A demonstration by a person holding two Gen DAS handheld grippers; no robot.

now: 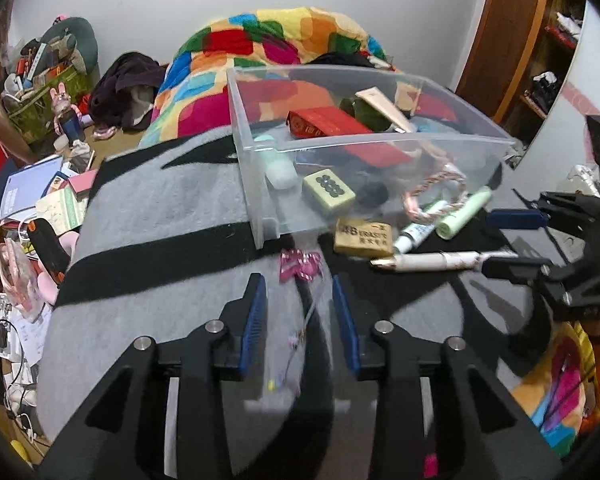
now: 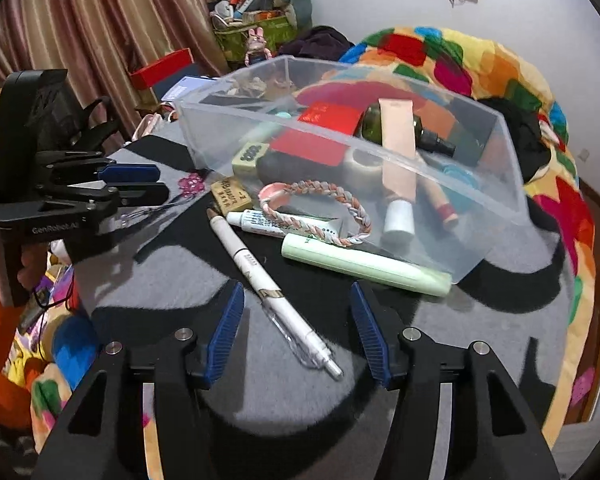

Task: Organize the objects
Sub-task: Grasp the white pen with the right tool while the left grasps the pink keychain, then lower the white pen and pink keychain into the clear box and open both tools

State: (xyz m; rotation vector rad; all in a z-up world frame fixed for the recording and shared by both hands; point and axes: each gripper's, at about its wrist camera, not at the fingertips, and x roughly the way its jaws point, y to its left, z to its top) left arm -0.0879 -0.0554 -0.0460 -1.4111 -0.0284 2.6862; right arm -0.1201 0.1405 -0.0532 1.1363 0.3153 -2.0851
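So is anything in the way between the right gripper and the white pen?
No. The right gripper is open with the white pen lying on the blanket between its fingers, and nothing visible sits in between them.

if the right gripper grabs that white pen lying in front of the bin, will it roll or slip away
The white pen is a slim round barrel, so it could probably roll under a nudge, though the fuzzy grey blanket likely damps that. It looks rigid and light. The right gripper, open astride it, should pinch across the barrel; the smooth plastic might slip.

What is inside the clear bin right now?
Clear bin holds a red box, green bottle, beige tube, mahjong tile and mint tube. Items beneath them are hidden.
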